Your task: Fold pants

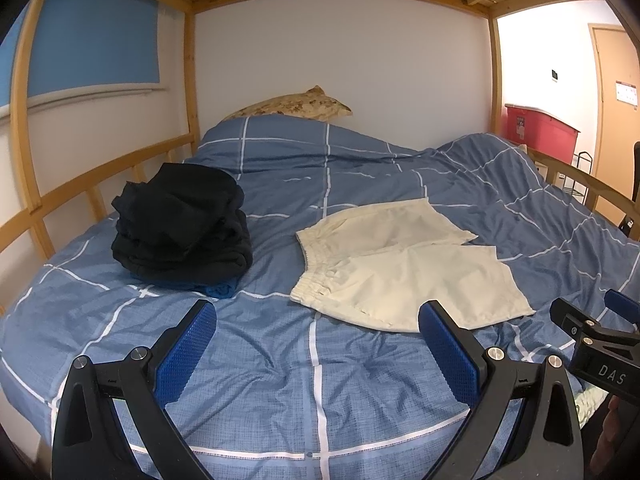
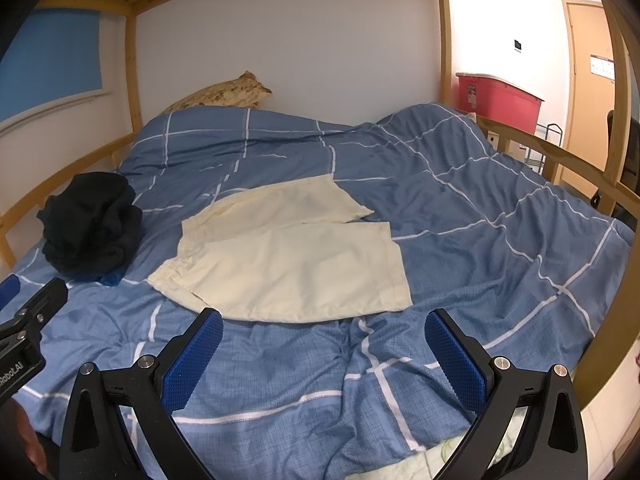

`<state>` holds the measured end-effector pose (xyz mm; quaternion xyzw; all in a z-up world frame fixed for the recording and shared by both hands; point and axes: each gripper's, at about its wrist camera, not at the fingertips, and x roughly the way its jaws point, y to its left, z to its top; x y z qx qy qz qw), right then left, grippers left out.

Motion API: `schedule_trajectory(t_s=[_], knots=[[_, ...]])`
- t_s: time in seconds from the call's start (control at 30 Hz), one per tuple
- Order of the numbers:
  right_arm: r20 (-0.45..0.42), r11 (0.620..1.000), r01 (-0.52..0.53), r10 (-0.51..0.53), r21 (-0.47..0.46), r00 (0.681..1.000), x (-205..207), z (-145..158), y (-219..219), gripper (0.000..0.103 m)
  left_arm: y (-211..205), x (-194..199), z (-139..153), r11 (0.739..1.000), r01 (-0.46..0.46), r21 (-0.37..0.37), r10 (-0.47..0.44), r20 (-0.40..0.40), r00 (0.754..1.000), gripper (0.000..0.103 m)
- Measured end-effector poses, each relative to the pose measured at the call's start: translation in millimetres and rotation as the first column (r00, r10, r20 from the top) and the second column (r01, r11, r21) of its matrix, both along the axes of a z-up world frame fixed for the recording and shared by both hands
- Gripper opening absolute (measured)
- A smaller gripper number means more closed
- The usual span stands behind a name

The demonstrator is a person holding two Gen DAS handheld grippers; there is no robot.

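Cream shorts point(image 1: 404, 264) lie flat and spread out on the blue checked duvet, waistband to the left, both legs pointing right; they also show in the right wrist view point(image 2: 288, 256). My left gripper point(image 1: 318, 320) is open and empty, held above the duvet just in front of the shorts' near edge. My right gripper point(image 2: 324, 328) is open and empty, just in front of the near leg hem. The right gripper also shows at the right edge of the left wrist view point(image 1: 592, 332).
A stack of folded dark clothes point(image 1: 180, 228) sits on the bed left of the shorts, also in the right wrist view point(image 2: 92, 224). Wooden bunk rails point(image 1: 92, 184) run along the left and right point(image 2: 560, 152). A pillow point(image 1: 296, 106) lies at the wall. A red bin point(image 2: 500, 100) stands beyond the bed.
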<state>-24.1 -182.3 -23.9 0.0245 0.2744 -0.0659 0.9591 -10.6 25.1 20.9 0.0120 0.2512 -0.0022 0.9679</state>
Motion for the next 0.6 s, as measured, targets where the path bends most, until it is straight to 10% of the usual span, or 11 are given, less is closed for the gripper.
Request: schedule_trajectory(t_s=[0.6], knots=[[-0.003, 1.000, 0.024, -0.024, 0.003, 1.000, 9.6, -12.4, -3.0, 0.103, 2.9, 14.6, -19.6, 1.000, -0.024, -0.001, 0.024, -0.043, 0.999, 0.103]])
